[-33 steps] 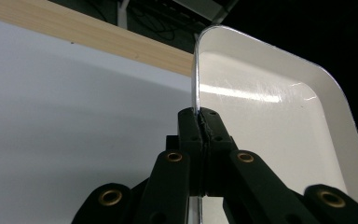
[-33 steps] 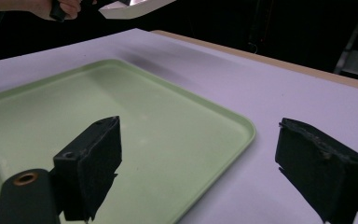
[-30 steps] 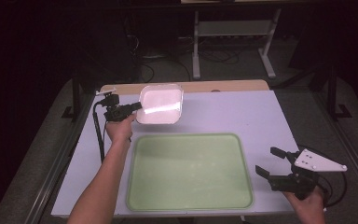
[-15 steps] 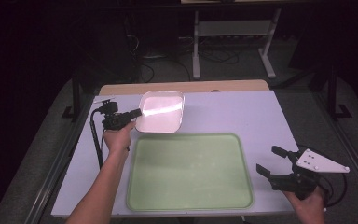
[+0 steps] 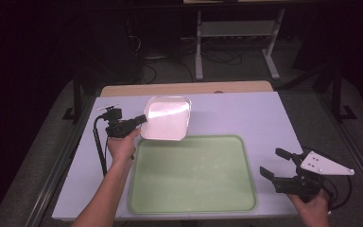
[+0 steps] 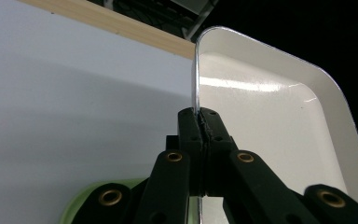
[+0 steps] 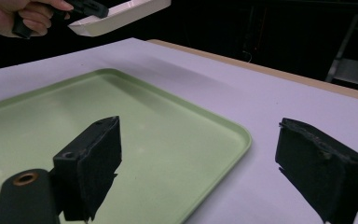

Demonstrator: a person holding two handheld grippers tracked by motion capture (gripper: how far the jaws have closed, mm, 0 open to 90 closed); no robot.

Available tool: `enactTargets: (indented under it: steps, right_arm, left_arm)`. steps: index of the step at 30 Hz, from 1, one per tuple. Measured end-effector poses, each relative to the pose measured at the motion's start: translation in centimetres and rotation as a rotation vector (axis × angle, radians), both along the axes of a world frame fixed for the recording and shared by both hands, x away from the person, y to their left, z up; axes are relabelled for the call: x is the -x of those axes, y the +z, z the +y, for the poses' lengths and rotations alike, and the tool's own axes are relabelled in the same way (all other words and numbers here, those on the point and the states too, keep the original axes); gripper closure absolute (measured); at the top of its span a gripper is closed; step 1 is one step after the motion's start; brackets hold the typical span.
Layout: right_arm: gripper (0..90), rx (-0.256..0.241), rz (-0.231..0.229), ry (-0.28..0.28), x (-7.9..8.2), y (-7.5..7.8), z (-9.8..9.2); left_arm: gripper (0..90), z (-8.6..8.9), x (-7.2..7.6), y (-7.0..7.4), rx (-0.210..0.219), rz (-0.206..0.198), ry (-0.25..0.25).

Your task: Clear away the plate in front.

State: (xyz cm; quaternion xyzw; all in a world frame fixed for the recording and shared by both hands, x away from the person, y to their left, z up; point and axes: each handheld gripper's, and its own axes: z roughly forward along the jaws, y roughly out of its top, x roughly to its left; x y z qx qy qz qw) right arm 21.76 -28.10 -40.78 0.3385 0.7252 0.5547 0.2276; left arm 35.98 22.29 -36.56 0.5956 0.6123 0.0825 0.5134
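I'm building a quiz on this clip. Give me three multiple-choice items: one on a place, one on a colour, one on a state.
1. Where is the white dish?
A. flat on the green tray
B. held in the air, over the tray's far edge
C. on the floor

2. What colour is the tray?
A. green
B. red
C. black

3. How is the right gripper?
A. shut on the dish
B. shut on the tray
C. open, holding nothing

Key: 1 B, the right gripper view shows the dish above the table; 2 A, seen from above; 3 C, its jaws stand apart, with only tray and table between them.
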Motion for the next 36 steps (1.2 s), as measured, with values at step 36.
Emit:
enactTargets:
  steps: [36]
  right_arm:
    - [13.5,0.019,0.001,0.011,0.5,0.0,0.4]
  left_arm:
    - [88.7,-3.2,6.8,-5.2,-0.003,0.051,0.014]
